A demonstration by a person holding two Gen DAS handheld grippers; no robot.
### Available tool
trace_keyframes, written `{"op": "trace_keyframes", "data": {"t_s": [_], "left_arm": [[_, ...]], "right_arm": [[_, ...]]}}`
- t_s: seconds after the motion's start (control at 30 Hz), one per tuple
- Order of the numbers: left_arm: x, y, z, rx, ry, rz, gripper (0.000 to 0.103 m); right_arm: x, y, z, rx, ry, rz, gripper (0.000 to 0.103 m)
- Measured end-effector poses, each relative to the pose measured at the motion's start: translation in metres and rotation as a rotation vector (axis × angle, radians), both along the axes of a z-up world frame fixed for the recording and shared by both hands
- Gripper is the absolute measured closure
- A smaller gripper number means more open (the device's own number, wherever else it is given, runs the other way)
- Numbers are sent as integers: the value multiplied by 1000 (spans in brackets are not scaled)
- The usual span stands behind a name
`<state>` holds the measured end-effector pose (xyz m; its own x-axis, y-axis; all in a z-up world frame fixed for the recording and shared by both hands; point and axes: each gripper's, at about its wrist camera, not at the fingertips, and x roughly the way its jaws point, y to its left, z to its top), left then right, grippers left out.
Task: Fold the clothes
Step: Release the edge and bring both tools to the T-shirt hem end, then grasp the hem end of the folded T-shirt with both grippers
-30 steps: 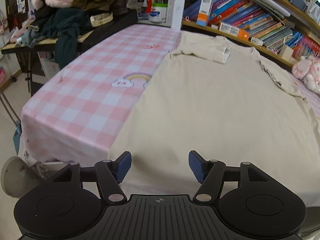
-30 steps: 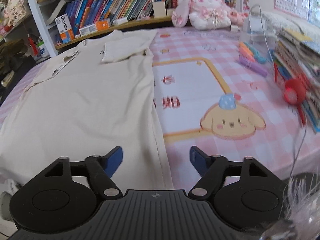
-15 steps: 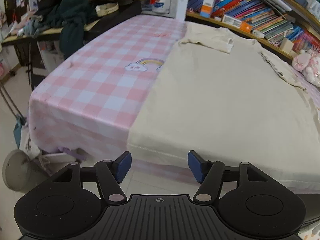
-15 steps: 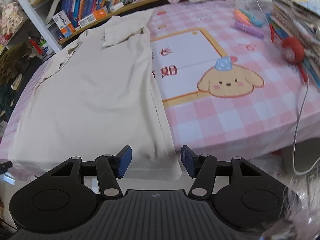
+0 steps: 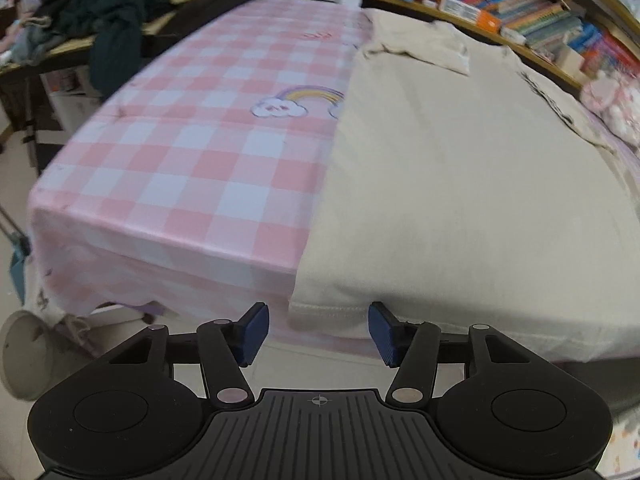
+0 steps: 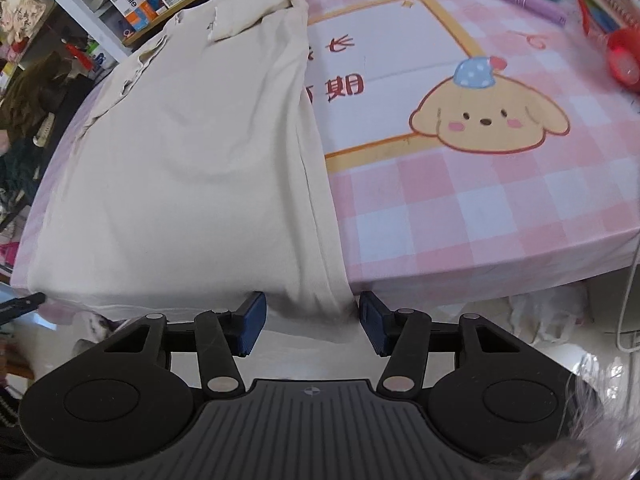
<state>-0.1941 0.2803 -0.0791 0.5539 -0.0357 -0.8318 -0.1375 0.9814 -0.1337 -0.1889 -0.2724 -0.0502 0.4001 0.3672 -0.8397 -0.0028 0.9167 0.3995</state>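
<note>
A cream shirt (image 5: 460,184) lies flat on the pink checked tablecloth (image 5: 180,168), sleeves folded inward, hem hanging over the near table edge. My left gripper (image 5: 319,330) sits at that edge with the shirt's lower left hem corner (image 5: 308,310) between its blue pads; the jaws are closing and the pads are clear of the cloth. In the right wrist view the same shirt (image 6: 192,184) drapes its lower right corner (image 6: 320,312) between the pads of my right gripper (image 6: 313,323). Those jaws are also closing, with gaps still showing on both sides.
A bookshelf (image 5: 520,12) runs along the far side, with a plush toy (image 5: 612,100) beside it. Dark clothes (image 5: 112,12) are heaped at the far left. Markers (image 6: 532,4), a red object (image 6: 622,60) and a white cable (image 6: 628,312) lie to the right.
Both grippers have drawn back to the near table edge and sunk lower. The shirt's hem corners now sit between their pads. Both pairs of jaws have narrowed.
</note>
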Motion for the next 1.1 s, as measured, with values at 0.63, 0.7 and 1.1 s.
{"op": "trace_keyframes", "data": {"t_s": [0.63, 0.7, 1.1], "left_arm": [[-3, 14, 16, -179, -27, -92, 90], [0, 11, 14, -166, -16, -91, 88], [8, 23, 1, -234, 8, -59, 90]], "right_arm": [[-8, -12, 26, 127, 7, -11, 93], [-6, -7, 26, 129, 8, -8, 93], [7, 4, 13, 116, 52, -2, 87]]}}
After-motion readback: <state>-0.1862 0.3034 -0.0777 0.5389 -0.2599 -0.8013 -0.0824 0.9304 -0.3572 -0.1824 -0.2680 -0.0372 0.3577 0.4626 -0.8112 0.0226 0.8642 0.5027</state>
